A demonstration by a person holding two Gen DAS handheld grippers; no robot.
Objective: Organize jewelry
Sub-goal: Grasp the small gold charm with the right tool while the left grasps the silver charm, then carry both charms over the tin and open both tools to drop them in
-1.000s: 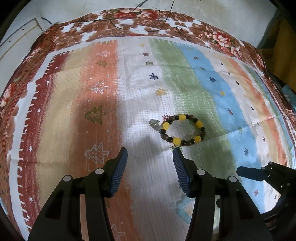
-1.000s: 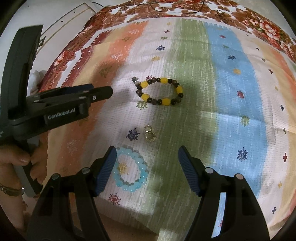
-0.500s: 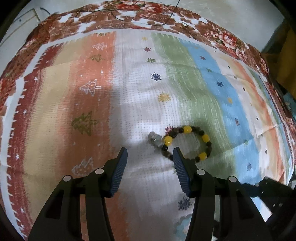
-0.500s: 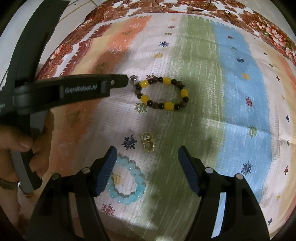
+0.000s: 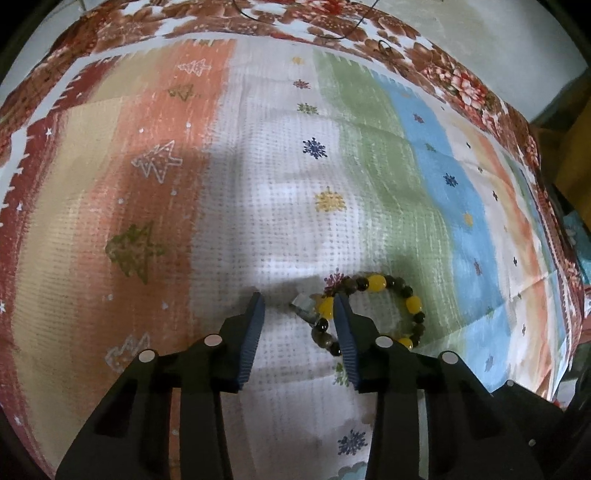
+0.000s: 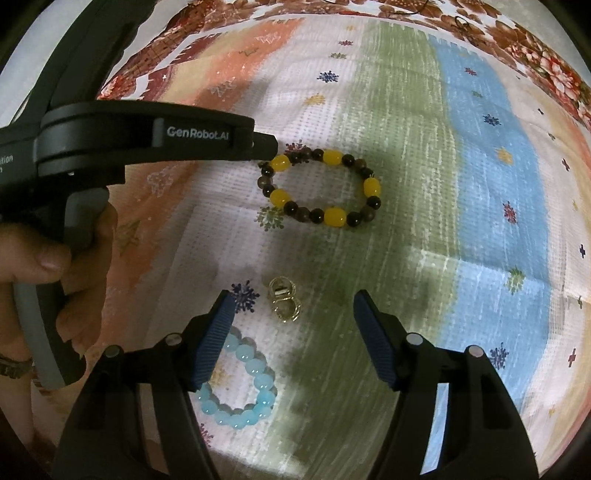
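Observation:
A bracelet of yellow and dark brown beads lies on the striped cloth; it also shows in the right wrist view. My left gripper is open, its jaws straddling the bracelet's left end and its small grey charm. In the right wrist view the left gripper's tip reaches the bracelet's left end. My right gripper is open and empty above gold rings. A light blue bead bracelet lies by its left finger.
The patterned cloth covers the whole surface, with a floral border at the far edge. A thin black cord lies on that border. A hand holds the left gripper's handle at the left.
My left gripper has moved forward to the yellow and brown bracelet, so its jaws now straddle the bracelet's left end. The right gripper has edged forward slightly and stays open.

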